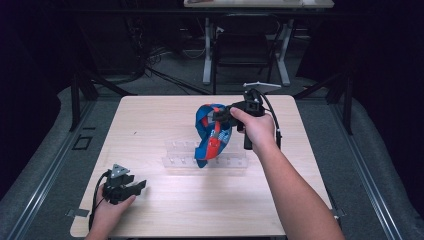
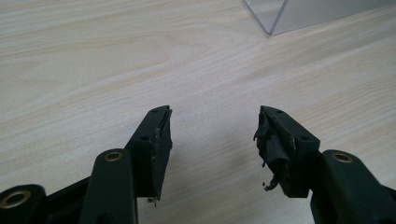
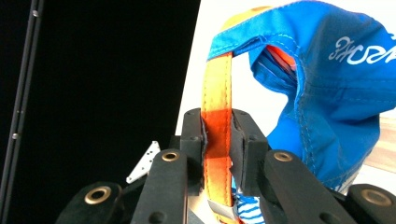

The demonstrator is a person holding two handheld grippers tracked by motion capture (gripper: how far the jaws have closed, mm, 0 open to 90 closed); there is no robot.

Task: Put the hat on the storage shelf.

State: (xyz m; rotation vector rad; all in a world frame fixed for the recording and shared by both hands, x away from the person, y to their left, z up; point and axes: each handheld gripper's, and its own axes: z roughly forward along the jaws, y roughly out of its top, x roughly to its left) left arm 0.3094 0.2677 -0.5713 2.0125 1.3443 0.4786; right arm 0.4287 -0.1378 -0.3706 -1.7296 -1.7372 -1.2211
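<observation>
The right gripper (image 3: 217,135) pinches the orange strap (image 3: 217,93) of the blue cap (image 1: 212,132), which hangs below it over the clear rack (image 1: 235,161). It should lower the cap slowly, keeping the strap tight. The left gripper (image 2: 212,140) rests wide open and empty on the table (image 1: 160,115).

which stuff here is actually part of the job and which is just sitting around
In the job:
- blue cap, hanging over the rack
- its orange strap, clamped in the right gripper
- clear plastic rack on the table

Just there:
- left gripper, open, resting low at the near left of the table
- chair and desk legs behind the table
</observation>
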